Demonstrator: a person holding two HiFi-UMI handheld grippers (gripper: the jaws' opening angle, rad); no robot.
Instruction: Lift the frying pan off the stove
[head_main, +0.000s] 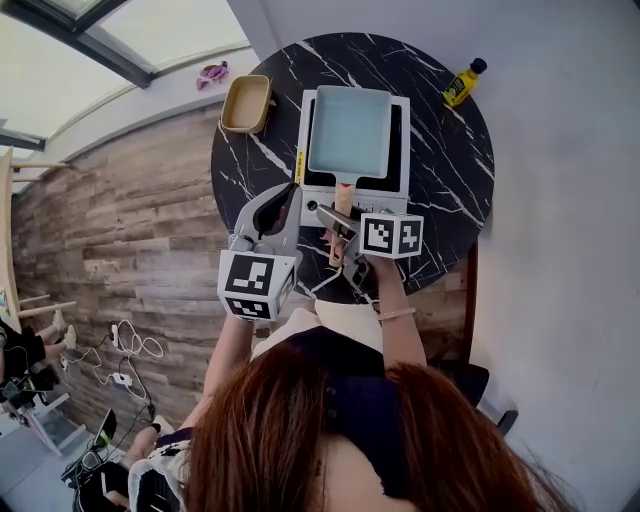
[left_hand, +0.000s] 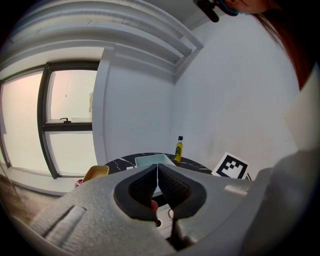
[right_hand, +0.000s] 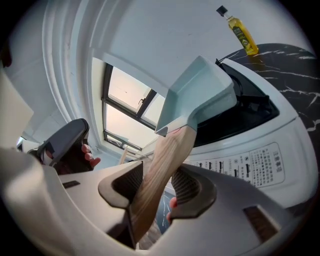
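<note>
A square pale-blue frying pan (head_main: 348, 130) sits on a white tabletop stove (head_main: 404, 150) on the round black marble table (head_main: 450, 180). Its wooden handle (head_main: 343, 200) points toward me. My right gripper (head_main: 338, 222) is at the near end of that handle. In the right gripper view the handle (right_hand: 165, 170) runs between both pads, and the pan (right_hand: 200, 95) lies over the stove's dark burner (right_hand: 250, 107). My left gripper (head_main: 285, 200) hovers just left of the handle, and its pads (left_hand: 172, 185) meet with nothing between them.
A yellow oil bottle (head_main: 462, 82) stands at the table's far right. A tan wooden dish (head_main: 246, 103) lies left of the stove. A pink toy (head_main: 211, 73) sits on the window ledge beyond. Cables (head_main: 120, 350) lie on the wooden floor to the left.
</note>
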